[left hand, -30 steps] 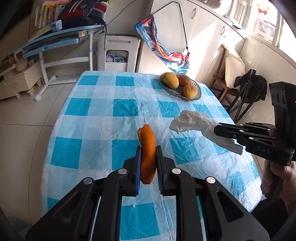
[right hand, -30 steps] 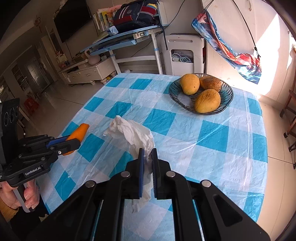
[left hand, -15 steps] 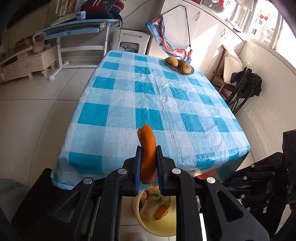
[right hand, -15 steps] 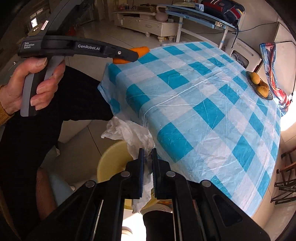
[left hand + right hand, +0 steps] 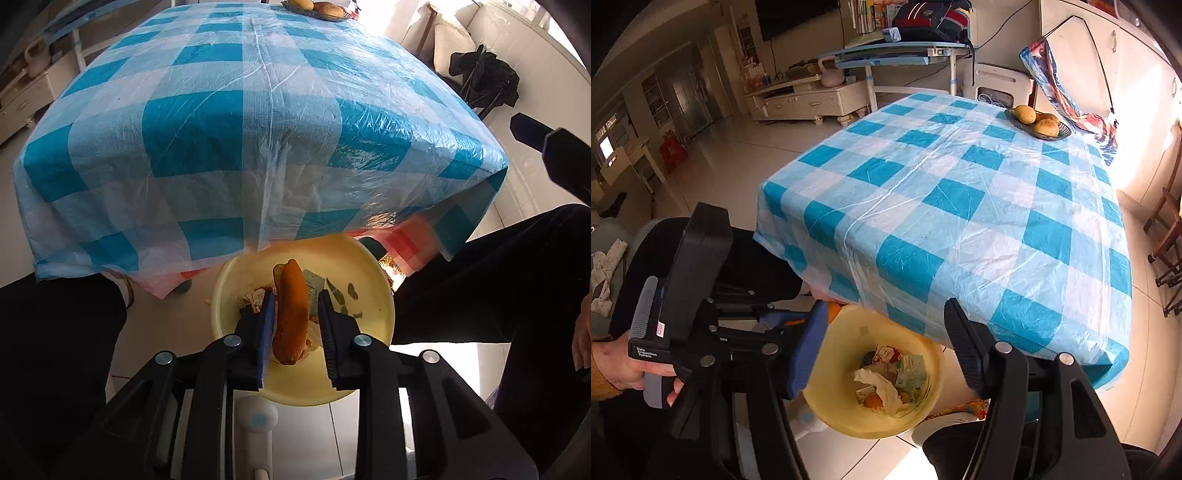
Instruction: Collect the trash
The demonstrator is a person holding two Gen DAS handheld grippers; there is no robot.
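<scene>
My left gripper points down over a yellow waste bin on the floor at the table's near edge. An orange peel stands between its jaws, which are opening; it leans on the left blue pad, with a gap on the right. My right gripper hangs over the same bin, jaws wide and still opening, nothing between them. A crumpled white tissue lies in the bin on top of cartons and scraps. One finger of the right gripper shows at the left wrist view's right edge.
The table wears a blue-and-white checked plastic cloth that overhangs the bin. A dish of mangoes sits at its far corner. A person's dark-trousered legs flank the bin, and a hand holds the left gripper's handle.
Both grippers came off the table and down over the yellow bin. The right one opened and the tissue dropped in. The left jaws parted around the peel.
</scene>
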